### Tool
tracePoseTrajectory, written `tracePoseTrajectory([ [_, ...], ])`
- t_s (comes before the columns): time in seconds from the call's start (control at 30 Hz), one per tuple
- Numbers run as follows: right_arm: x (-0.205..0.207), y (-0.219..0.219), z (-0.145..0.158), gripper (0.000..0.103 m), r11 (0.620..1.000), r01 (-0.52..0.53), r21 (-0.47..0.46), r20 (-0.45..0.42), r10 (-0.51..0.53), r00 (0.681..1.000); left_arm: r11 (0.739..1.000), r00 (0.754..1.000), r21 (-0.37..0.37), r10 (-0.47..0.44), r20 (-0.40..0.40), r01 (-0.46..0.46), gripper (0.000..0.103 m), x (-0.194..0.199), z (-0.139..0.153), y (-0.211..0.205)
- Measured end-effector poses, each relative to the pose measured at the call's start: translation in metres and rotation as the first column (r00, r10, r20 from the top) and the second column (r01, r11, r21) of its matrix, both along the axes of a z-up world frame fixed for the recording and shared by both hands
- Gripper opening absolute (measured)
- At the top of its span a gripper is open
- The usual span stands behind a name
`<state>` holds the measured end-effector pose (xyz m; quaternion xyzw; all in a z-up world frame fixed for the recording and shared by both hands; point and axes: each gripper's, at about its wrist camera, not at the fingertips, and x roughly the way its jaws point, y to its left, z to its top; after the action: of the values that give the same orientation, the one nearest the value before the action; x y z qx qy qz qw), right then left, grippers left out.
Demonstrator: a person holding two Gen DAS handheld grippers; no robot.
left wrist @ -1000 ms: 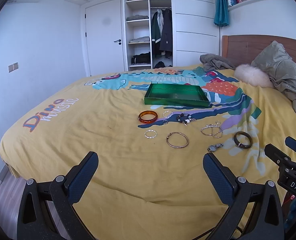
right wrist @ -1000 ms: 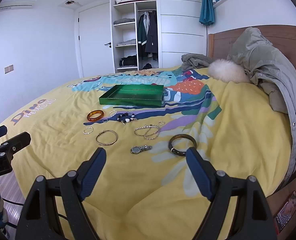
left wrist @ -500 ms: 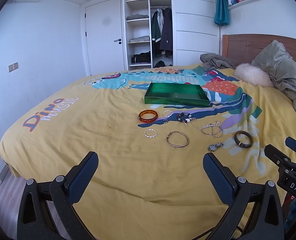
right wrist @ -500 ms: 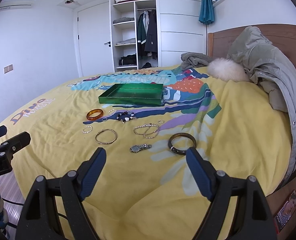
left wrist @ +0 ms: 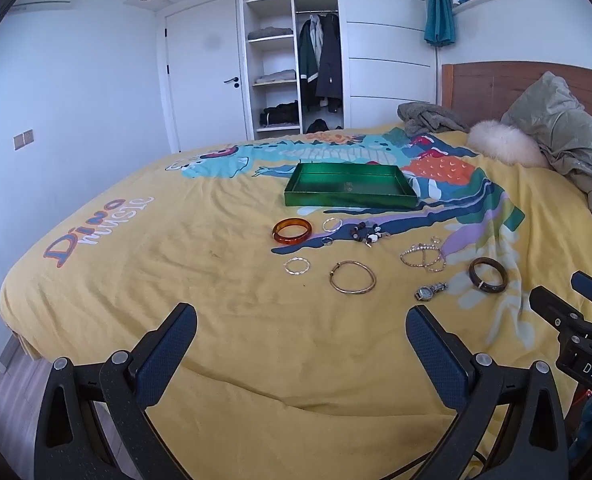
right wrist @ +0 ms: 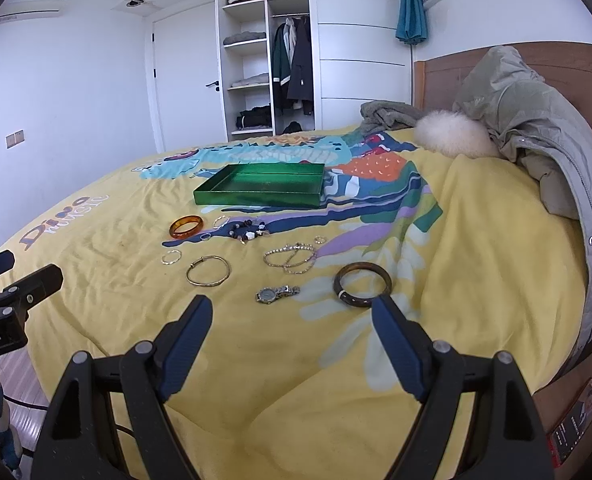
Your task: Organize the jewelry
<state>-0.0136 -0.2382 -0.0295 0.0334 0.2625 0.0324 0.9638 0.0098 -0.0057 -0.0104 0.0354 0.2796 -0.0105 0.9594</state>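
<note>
A green tray (left wrist: 296, 196) (right wrist: 255, 200) lies empty on the yellow bedspread. In front of it lie an amber bangle (left wrist: 291, 231) (right wrist: 186, 227), a gold bangle (left wrist: 352, 277) (right wrist: 208, 271), a dark bangle (left wrist: 487, 274) (right wrist: 362, 284), a wristwatch (left wrist: 430, 290) (right wrist: 275, 293), a chain bracelet (left wrist: 422, 257) (right wrist: 289, 258), a bead bracelet (left wrist: 368, 234) (right wrist: 249, 231) and small silver hoops (left wrist: 296, 266) (right wrist: 171, 257). My left gripper (left wrist: 302, 322) is open and empty above the bed's near edge. My right gripper (right wrist: 291, 312) is open and empty, its tips just short of the watch and the dark bangle.
A grey-green jacket (right wrist: 536, 120), a white fluffy cushion (left wrist: 502, 145) and a grey cloth (left wrist: 428, 116) lie at the headboard on the right. A wardrobe (left wrist: 296, 60) and a door (left wrist: 203, 76) stand beyond the bed. The floor (left wrist: 7, 392) shows at lower left.
The right gripper has edged slightly forward and left toward the jewelry. The left gripper has hardly moved. Both stay open.
</note>
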Motion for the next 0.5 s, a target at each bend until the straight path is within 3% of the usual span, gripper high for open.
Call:
tracePoseTrajectory([
  [0.5, 0.017, -0.005, -0.017, 0.082, 1.000, -0.010, 0.023, -0.042, 0.011, 0.999, 1.000, 0.999, -0.008, -0.025, -0.043, 0.025, 0.103, 0.017, -0.010, -0.010],
])
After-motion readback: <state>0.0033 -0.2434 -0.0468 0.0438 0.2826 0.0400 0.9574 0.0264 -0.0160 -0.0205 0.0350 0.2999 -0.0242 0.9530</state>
